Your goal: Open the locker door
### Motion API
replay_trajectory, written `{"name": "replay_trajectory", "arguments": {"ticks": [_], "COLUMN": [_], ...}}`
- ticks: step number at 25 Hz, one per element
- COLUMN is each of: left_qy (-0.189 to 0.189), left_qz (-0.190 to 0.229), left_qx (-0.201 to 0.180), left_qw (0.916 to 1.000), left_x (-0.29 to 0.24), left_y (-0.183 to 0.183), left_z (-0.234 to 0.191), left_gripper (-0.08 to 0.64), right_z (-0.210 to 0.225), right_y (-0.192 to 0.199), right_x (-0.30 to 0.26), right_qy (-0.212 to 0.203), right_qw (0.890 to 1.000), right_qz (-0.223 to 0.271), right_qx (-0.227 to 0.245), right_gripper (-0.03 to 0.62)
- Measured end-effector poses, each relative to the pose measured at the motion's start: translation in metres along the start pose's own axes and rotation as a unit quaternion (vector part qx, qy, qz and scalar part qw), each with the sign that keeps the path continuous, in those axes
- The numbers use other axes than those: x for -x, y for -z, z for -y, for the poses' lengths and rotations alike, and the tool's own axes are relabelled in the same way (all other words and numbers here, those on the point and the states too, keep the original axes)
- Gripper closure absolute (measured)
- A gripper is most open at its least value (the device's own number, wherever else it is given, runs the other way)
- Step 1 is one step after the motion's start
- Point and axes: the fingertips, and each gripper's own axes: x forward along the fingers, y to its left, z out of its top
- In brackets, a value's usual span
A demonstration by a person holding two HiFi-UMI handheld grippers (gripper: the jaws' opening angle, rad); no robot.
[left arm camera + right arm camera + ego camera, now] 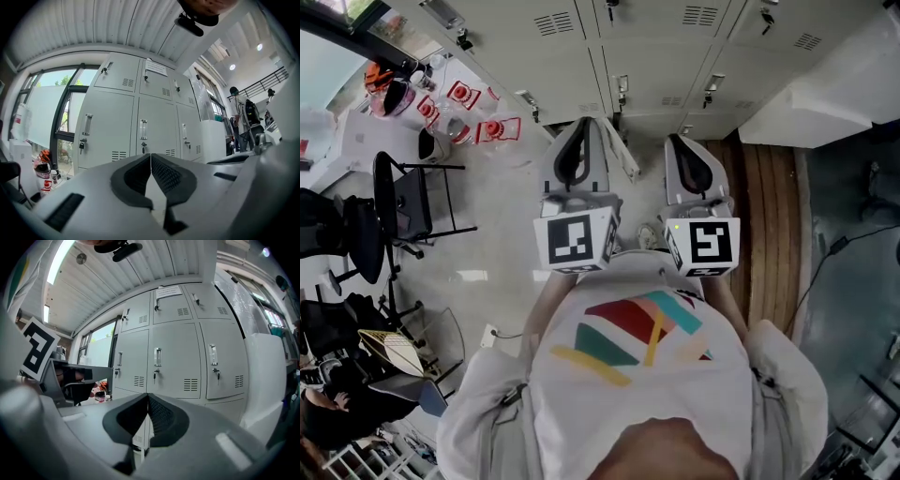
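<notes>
Both the left claw (150,157) and the right claw (147,397) are pressed shut on nothing, held level and well short of the locker doors (174,371), all closed, so opening one likely calls for reaching a handle (158,357) with parted jaws.

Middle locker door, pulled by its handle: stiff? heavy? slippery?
Door looks like thin vented sheet metal, so it is probably light and slightly flexy. The handle looks small and smooth, so a pinch may slip off. A key hangs below it, so the door may stay latched until the key is turned.
</notes>
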Motion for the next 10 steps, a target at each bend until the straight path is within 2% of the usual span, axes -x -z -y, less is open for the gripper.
{"name": "replay_trajectory", "arguments": {"ticks": [10], "left_qy": [-0.022], "left_qz": [0.002], "left_qx": [0.005], "left_qw": [0.9997], "left_x": [0.008], "left_y": [0.001], "left_z": [-0.019], "left_gripper": [0.541], "right_z": [-0.022], "right_y": [-0.008], "right_x": [-0.009], "right_qy": [-0.029], "right_qw": [1.000], "right_qz": [0.006], "right_qx": [0.009], "right_gripper": [0.588]}}
